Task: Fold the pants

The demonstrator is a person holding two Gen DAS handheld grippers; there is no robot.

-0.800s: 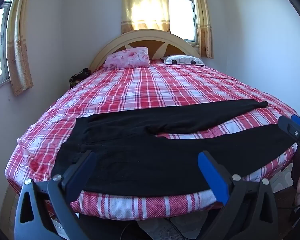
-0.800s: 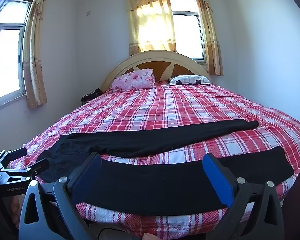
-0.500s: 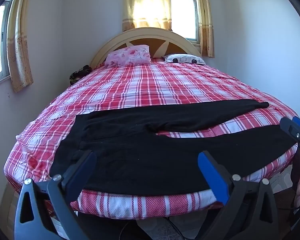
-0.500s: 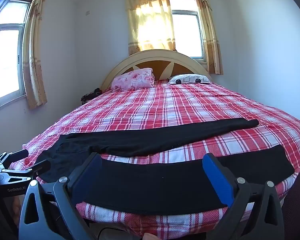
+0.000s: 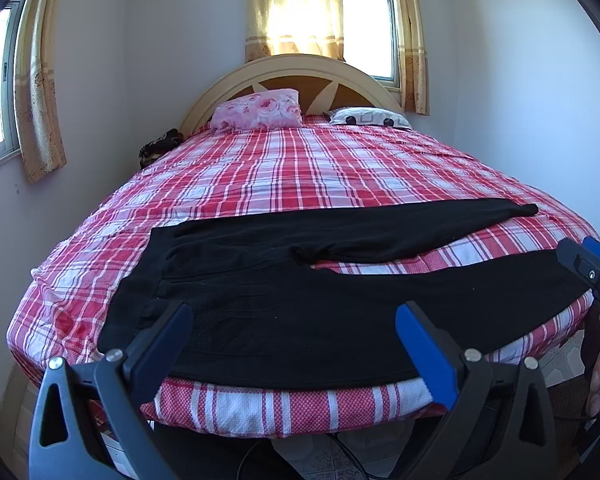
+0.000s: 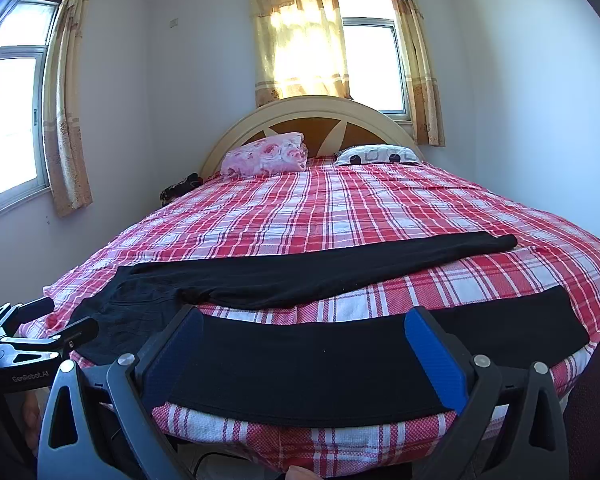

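The black soft-knit pants [image 5: 300, 312] lie spread flat along the near edge of the bed with the red-and-white plaid sheet [image 5: 300, 168], waistband towards the left, both legs running to the right and splayed apart in a narrow V. The near leg hem [image 6: 540, 324] lies at the mattress edge; the far leg hem [image 6: 500, 242] lies further in. No fold is started.

Compared with the frames under a second earlier, the change is slight. The left gripper [image 5: 292, 336] has crept forward a little, so the waist and seat fill more of its view. The right gripper [image 6: 300, 344] shows almost no shift. The pants have not moved.

Both grippers are released, jaws spread wide, with nothing between them. Each hovers just short of the near edge of the bed, apart from the cloth: the left before the seat and thigh, the right before the mid-length of the near leg.

Assessment: this is the approach stage. The likely first step is laying one leg over the other, which calls for a grasp near the waistband and another near a hem. The thin fabric may bunch or drag if pinched unevenly.
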